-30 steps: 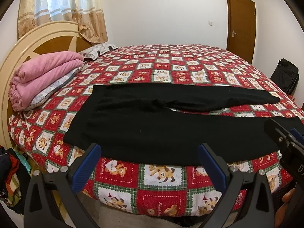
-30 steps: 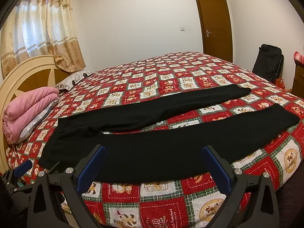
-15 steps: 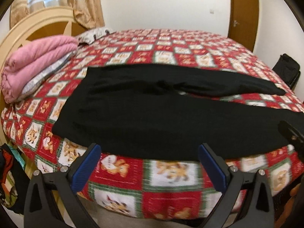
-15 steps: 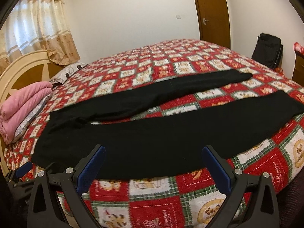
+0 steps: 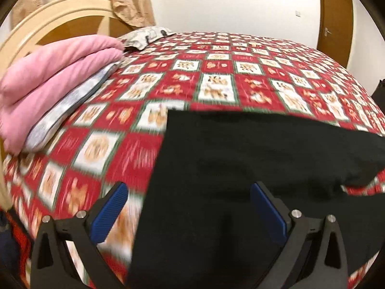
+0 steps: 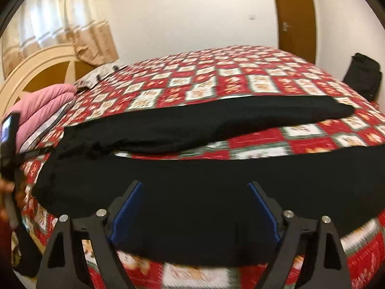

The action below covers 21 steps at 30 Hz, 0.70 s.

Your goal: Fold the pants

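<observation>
At the far left of the bed (image 5: 216, 77), against the cream and brown headboard (image 5: 60, 16), lies a folded pink blanket (image 5: 55, 72) on a grey-patterned pillow (image 5: 69, 101); a second patterned pillow (image 5: 144, 36) sits further back under the beige curtain (image 5: 134, 2). The red, white and green checked bedspread (image 6: 252, 84) covers the whole mattress.

The black pants (image 6: 192, 180) lie spread flat across the near part of the bed, waistband to the left and legs running to the right. The far leg (image 6: 240, 118) and the near leg (image 6: 312, 168) are parted, with a strip of bedspread showing between them. The near leg reaches the near edge of the mattress.

The left hand-held gripper (image 5: 187, 207) hovers over the waist end of the pants, its blue-padded jaws set wide: the left pad stands over bare bedspread, the right pad over the black cloth, and the waistband edge runs between them. It grips nothing; both views are blurred.

The right hand-held gripper (image 6: 195, 204) is over the upper part of the near leg, its jaws wide and closing, black cloth below and between them but not pinched by the pads. At this view's left edge part of the other gripper's body (image 6: 9, 139) shows.

To the far right are a brown door (image 6: 296, 16) and a black bag (image 6: 363, 74) beside the bed.
</observation>
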Each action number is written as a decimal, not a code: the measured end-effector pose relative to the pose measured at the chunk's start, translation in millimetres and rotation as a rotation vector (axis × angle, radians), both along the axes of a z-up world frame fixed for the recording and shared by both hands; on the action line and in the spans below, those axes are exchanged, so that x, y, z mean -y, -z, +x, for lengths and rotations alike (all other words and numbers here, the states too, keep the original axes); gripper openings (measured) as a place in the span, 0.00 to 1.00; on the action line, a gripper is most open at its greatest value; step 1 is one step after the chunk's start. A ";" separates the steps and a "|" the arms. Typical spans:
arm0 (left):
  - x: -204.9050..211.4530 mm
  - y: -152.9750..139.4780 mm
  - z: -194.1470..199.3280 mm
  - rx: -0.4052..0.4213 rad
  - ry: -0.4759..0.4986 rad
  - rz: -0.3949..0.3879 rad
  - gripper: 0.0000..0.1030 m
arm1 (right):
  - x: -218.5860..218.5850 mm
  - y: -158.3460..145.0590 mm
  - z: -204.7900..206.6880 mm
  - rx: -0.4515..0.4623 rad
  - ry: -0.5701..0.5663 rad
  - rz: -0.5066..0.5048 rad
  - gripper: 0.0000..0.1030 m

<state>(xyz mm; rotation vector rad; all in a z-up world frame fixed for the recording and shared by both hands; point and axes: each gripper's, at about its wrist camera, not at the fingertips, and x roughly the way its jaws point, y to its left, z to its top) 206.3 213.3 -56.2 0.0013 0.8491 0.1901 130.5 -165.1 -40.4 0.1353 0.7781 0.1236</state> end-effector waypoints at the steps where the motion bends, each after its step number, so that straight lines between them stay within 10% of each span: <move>1: -4.6 0.6 11.7 -0.005 0.012 0.000 1.00 | -6.0 0.9 5.4 -0.009 -0.015 0.002 0.84; 10: -42.0 22.6 87.1 -0.109 -0.031 -0.059 0.70 | -27.7 -3.7 40.8 -0.011 -0.106 -0.025 0.83; 21: -42.1 37.0 114.0 -0.097 0.033 -0.122 0.59 | -40.4 -8.5 141.8 -0.070 -0.295 -0.065 0.83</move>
